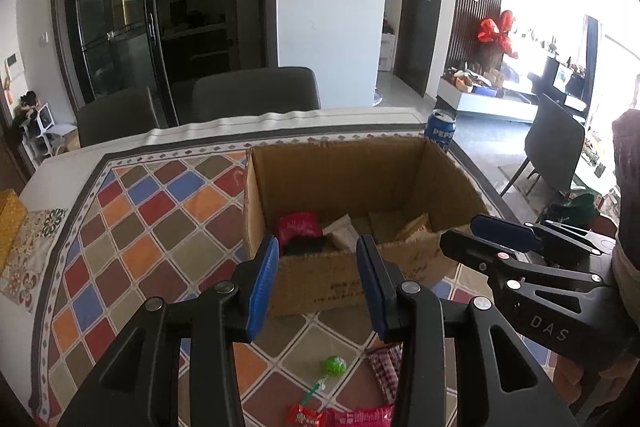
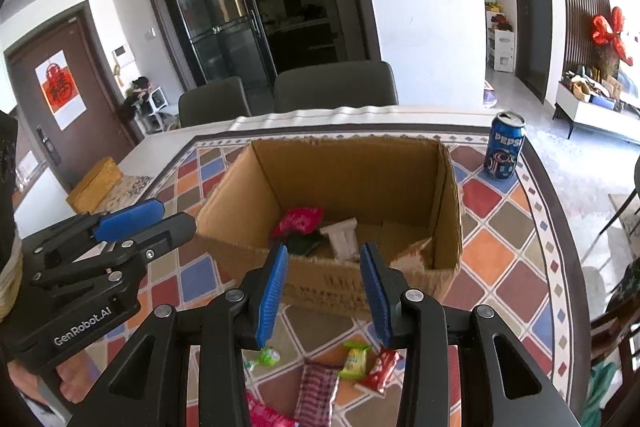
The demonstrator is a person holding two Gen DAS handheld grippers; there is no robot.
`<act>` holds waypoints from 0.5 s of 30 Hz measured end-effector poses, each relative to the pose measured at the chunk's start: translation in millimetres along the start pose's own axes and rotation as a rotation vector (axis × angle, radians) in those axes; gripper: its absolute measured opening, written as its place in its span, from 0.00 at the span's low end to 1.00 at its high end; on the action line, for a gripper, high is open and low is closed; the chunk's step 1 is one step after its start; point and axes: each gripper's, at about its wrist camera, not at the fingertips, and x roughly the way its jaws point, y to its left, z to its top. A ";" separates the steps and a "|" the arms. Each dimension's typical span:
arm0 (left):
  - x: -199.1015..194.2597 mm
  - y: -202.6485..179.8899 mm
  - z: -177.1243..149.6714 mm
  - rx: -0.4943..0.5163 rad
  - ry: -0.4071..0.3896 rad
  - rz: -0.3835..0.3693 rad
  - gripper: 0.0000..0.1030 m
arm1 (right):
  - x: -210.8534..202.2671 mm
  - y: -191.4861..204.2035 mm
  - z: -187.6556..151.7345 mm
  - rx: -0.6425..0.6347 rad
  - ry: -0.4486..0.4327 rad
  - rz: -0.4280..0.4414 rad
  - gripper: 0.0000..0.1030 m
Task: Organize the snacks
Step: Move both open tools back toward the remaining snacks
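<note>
With several packets already down in the cardboard box [image 2: 340, 195], hovering empty and spread wide, left claw [image 1: 316, 283] and right claw [image 2: 324, 291], above loose snacks [image 2: 352, 363] waiting on the table [image 2: 500, 239].

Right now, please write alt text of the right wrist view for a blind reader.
The open right gripper hovers before an open cardboard box holding a few snacks, on a colourful tiled tablecloth. Wrapped snacks lie below it; a Pepsi can stands behind.

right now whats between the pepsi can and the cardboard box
Only bare tiled tablecloth lies between the blue Pepsi can and the open brown cardboard box, seen in the right wrist view.
</note>
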 end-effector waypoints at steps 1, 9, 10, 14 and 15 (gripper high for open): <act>0.4 -0.1 -3.7 -0.001 0.006 0.000 0.39 | 0.7 -0.6 -2.3 0.001 0.004 0.000 0.38; 6.3 -1.6 -28.0 -0.001 0.048 -0.004 0.39 | 9.2 -2.7 -25.2 0.003 0.053 0.000 0.38; 7.8 -2.0 -30.5 0.000 0.055 -0.004 0.39 | 10.0 -2.7 -27.8 0.003 0.059 0.000 0.38; 14.4 -3.0 -42.6 -0.001 0.086 -0.013 0.39 | 16.7 -3.6 -39.2 0.001 0.088 -0.002 0.38; 16.1 -3.5 -45.7 0.000 0.093 -0.015 0.39 | 17.5 -4.3 -42.5 0.002 0.092 -0.002 0.38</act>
